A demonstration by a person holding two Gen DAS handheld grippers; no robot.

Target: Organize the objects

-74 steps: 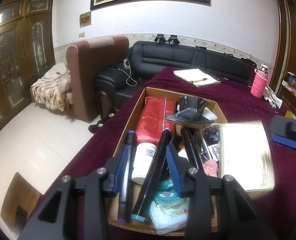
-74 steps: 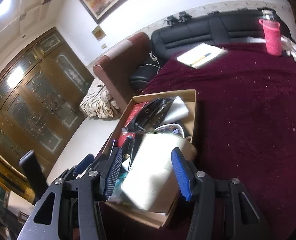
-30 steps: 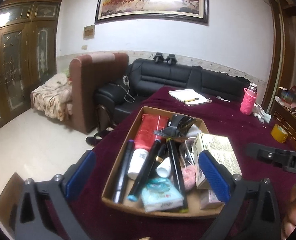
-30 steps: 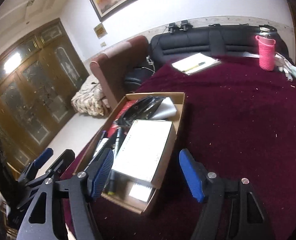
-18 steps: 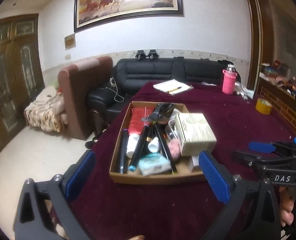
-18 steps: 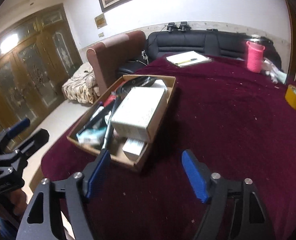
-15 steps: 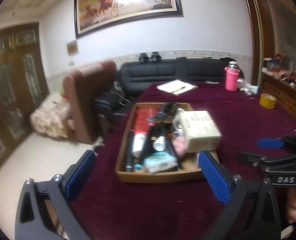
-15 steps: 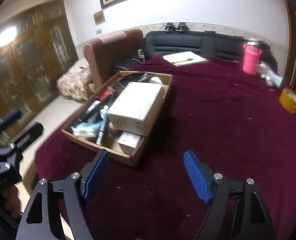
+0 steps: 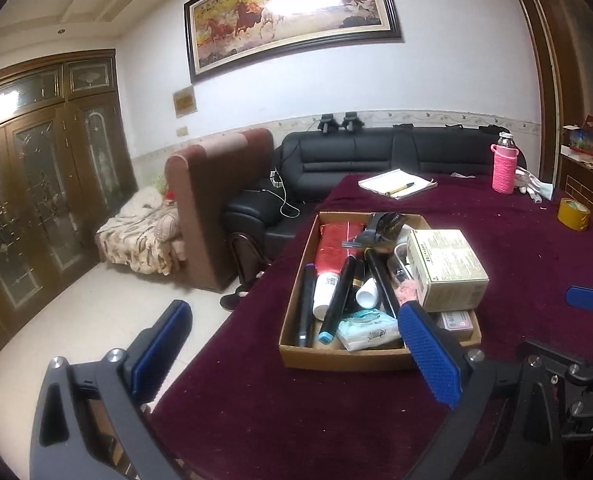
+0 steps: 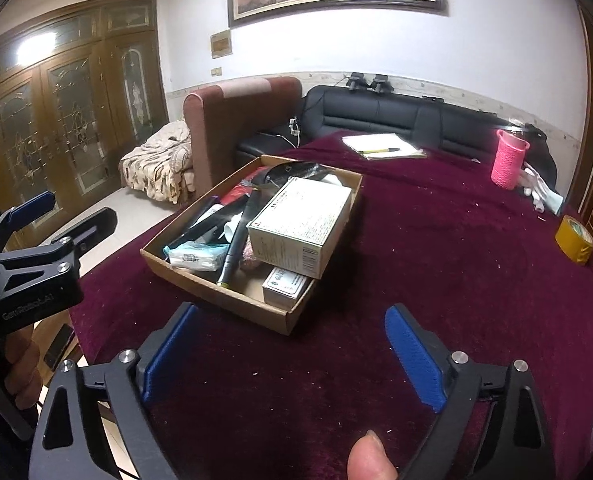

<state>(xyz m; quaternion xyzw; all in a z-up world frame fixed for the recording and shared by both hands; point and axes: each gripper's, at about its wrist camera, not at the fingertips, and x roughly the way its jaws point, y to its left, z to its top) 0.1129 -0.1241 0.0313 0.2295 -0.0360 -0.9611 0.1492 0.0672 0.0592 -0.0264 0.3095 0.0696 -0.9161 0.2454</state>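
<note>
Both of your grippers hang clear of the cardboard box (image 10: 252, 304), which sits on the maroon-covered desk (image 10: 436, 264) toward its left edge. Your left gripper (image 9: 292, 352) has its blue-padded fingers (image 9: 428, 356) spread wide with nothing between them, held short of the box's near wall. Your right gripper (image 10: 292, 356) has its fingers (image 10: 414, 358) opening wider, empty too, over bare cloth in front of the box's near corner. Inside the box, a pale carton (image 10: 302, 220) lies tilted on top along the right side, over a smaller white packet (image 10: 286, 286). Black markers (image 9: 338, 290), a red pouch (image 9: 336, 242) and a tissue pack (image 9: 366, 330) fill the left part. Farther back on the desk lie a notepad (image 9: 394, 184) with a pen, a pink-sleeved bottle (image 9: 505, 166) and a yellow tape roll (image 9: 573, 214).
</note>
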